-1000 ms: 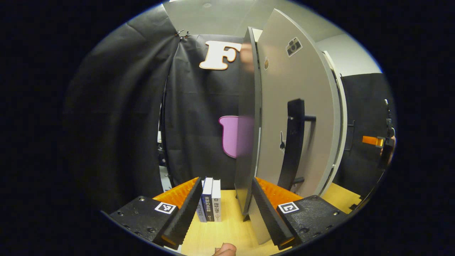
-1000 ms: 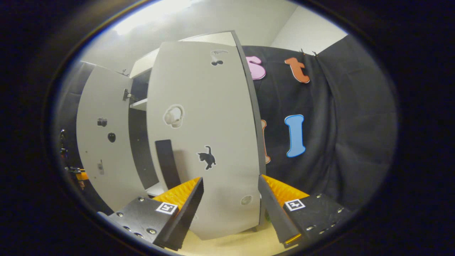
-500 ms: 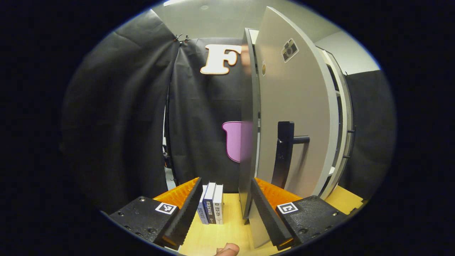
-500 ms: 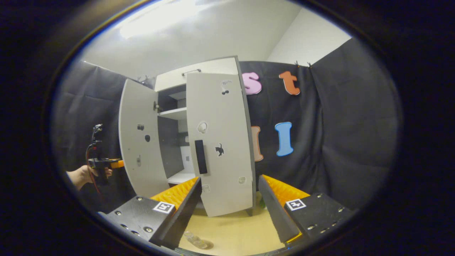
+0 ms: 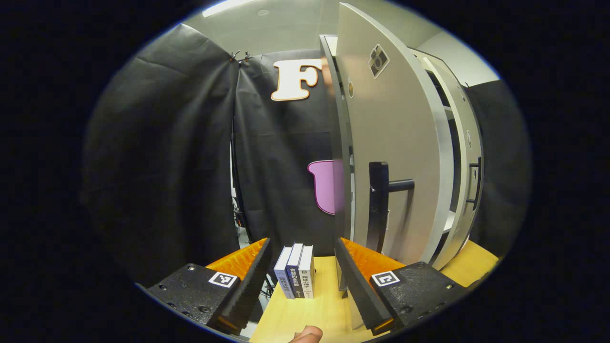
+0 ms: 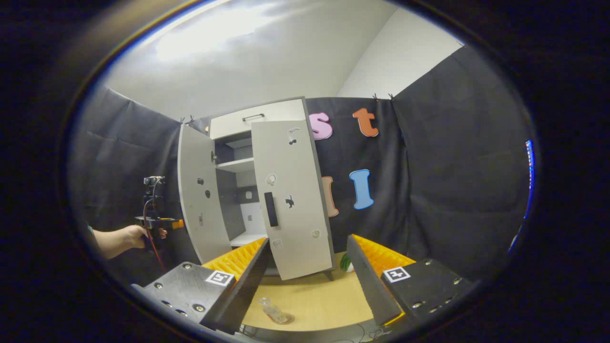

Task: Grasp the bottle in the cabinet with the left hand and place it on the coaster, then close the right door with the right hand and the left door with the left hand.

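The grey cabinet [image 6: 238, 123] stands at the back of the wooden table [image 6: 314, 300] with both doors ajar. Its right door [image 6: 293, 224] with a black handle [image 6: 270, 208] hangs half shut, well ahead of my open right gripper [image 6: 309, 239]. The left door [image 6: 195, 209] stands wider open. A clear bottle [image 6: 275, 313] rests near the table's front edge on what looks like a round coaster. A hand holds my left gripper [image 6: 164, 222] outside the left door. In the left gripper view the left gripper [image 5: 302, 240] is open, with the left door [image 5: 400, 143] and its handle [image 5: 379, 209] close on the right.
Three books [image 5: 296, 276] stand upright on the table between the left gripper's fingers, against the black cloth wall. A small green round object [image 6: 346, 263] lies by the cabinet's right foot. A drawer front [image 6: 257, 120] tops the cabinet.
My right gripper has pulled far back from the right door, so the whole cabinet and the bottle came into sight. The left gripper shifted left; the left door's edge now sits at its right finger.
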### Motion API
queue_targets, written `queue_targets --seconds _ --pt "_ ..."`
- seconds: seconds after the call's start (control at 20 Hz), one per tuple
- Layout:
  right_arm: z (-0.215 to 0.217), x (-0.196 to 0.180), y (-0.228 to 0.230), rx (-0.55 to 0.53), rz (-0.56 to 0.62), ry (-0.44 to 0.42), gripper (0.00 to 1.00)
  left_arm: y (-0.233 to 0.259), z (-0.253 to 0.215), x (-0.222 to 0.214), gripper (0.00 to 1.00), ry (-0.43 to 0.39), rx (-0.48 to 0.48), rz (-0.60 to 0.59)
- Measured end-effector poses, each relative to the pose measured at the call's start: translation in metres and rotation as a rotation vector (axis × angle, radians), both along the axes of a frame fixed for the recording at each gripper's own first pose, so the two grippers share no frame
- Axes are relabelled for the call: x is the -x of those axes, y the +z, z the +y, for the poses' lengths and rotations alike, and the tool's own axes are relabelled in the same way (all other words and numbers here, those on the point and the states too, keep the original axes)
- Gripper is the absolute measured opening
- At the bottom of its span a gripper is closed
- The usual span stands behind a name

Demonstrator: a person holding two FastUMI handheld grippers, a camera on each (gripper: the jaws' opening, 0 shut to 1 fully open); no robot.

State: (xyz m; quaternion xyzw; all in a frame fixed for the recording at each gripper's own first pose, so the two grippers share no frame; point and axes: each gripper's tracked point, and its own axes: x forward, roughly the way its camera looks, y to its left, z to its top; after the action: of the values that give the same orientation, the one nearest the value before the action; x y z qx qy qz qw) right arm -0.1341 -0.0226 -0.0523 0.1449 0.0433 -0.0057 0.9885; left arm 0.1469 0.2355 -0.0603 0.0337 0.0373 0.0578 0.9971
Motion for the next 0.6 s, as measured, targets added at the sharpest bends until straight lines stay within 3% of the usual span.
queue_targets --seconds 0.25,0.5,0.55,0.6 --pt "0.008 0.013 -0.001 0.008 0.023 -0.013 0.98 -0.001 -0.006 0.0 0.86 -0.01 0.008 0.006" --pt "0.0 0.014 -0.001 0.018 0.031 -0.033 0.98 -0.002 -0.041 -0.004 0.86 -0.099 -0.001 0.008" --pt "-0.003 0.013 0.002 0.015 0.027 -0.042 0.93 -0.004 -0.05 -0.005 0.82 -0.113 0.008 0.016" --pt "-0.004 0.013 0.003 0.014 0.024 -0.047 0.94 -0.004 -0.058 -0.005 0.86 -0.126 0.015 0.016"
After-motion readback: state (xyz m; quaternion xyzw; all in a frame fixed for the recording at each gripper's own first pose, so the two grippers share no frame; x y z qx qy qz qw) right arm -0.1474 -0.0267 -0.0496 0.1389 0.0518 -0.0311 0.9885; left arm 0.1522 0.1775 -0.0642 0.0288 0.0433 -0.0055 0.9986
